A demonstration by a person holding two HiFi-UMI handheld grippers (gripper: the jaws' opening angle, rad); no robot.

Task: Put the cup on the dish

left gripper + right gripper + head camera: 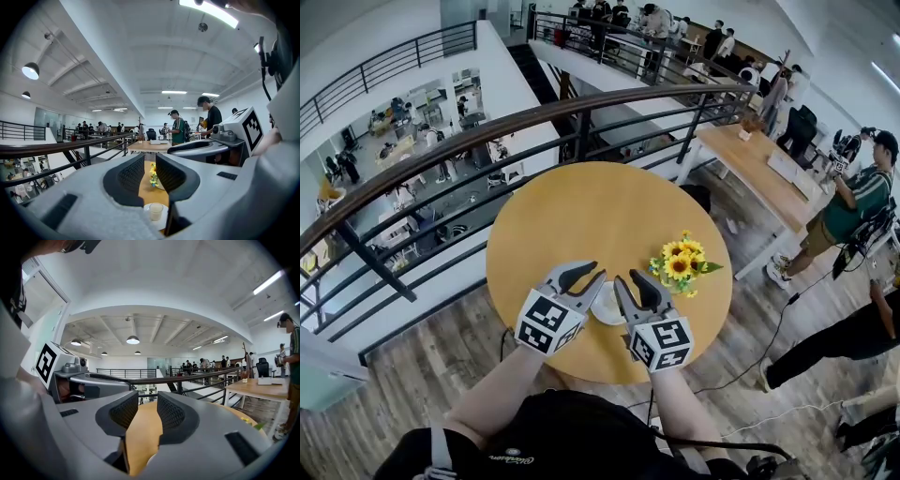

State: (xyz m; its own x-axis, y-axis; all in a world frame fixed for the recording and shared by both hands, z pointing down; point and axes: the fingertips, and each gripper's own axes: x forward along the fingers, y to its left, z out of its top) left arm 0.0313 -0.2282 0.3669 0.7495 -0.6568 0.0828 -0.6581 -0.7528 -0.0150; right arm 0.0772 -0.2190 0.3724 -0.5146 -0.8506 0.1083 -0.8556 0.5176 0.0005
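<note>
One round wooden desk (581, 211) beside a dark balcony railing (534, 112) bears the small pale cup (156, 210) on its white dish (161, 223), while the fingers of the left gripper (150, 159) and right gripper (147, 397) sit nearly together, empty.

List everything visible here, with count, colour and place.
round table: one, wood-coloured, beside the railing
dish: one, white, near table edge
cup: one, pale, standing on the dish
sunflowers: one bunch, yellow, right of the dish
railing: one, dark, behind the table
long table: one, wooden, upper right
people: several, background
left gripper: grey, fingers together, empty
right gripper: grey, fingers together, empty
</note>
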